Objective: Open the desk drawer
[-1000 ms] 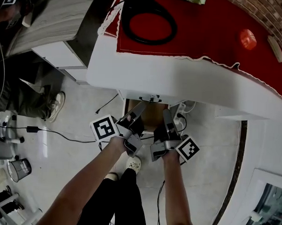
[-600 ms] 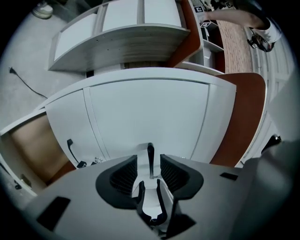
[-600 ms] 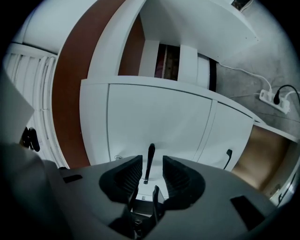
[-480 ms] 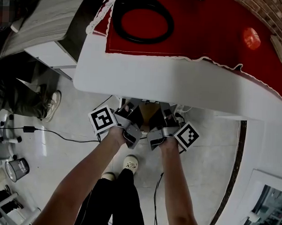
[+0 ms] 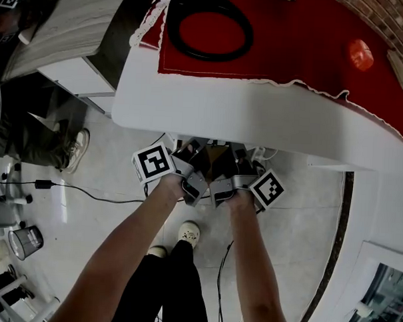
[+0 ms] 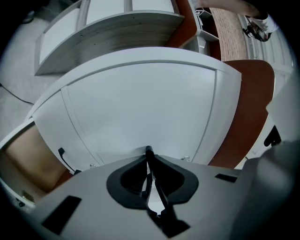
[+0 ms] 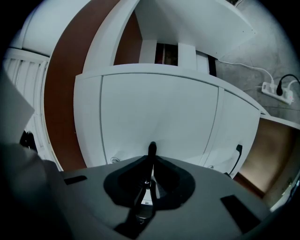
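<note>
White drawer front [image 6: 140, 103] sits under the near edge of the desk [image 5: 256, 119], in the middle. Left gripper [image 6: 149, 152] and right gripper [image 7: 152, 149] are side by side, close up to it. Both have just squeezed their jaws together, tips meeting, and nothing shows between them.

Seeing a red cloth [image 5: 293, 41] spreading at twelve o'clock, carrying a black looped cable [image 5: 209, 57] and an orange round thing [image 5: 360, 54] at two o'clock; noting a mesh bin [image 5: 26, 241] standing at eight o'clock.
</note>
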Demonstrator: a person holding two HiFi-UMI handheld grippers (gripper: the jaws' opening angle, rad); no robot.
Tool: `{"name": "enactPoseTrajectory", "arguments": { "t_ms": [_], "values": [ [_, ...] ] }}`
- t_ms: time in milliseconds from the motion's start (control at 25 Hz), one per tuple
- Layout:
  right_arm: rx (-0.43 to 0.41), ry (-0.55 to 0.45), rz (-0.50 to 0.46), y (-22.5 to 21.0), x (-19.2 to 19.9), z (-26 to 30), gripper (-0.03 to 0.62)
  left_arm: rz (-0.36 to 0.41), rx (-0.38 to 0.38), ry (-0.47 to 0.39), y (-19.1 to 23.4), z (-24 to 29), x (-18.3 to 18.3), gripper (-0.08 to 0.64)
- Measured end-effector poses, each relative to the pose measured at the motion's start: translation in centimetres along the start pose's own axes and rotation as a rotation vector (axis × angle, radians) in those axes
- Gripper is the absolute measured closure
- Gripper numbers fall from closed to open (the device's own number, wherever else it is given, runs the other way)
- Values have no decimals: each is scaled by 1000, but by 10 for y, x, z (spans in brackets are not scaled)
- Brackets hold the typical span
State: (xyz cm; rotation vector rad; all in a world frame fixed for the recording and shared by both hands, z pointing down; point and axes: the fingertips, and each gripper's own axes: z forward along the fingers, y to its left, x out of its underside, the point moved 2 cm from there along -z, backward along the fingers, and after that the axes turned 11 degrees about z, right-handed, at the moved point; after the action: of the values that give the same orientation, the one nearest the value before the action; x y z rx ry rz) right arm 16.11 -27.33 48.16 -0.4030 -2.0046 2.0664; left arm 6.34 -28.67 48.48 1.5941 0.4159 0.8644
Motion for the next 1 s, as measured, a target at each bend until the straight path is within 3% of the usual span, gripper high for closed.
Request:
{"name": "enactPoseTrajectory", "arguments": {
  "t_ms": [440, 1000],
  "values": [
    [11, 16, 8, 4, 4, -4, 550, -24, -5, -24, -4, -6, 2, 514],
    [4, 5, 7, 1, 27, -48, 552, -72, -15, -35, -15, -42, 32, 517]
  ]
}}
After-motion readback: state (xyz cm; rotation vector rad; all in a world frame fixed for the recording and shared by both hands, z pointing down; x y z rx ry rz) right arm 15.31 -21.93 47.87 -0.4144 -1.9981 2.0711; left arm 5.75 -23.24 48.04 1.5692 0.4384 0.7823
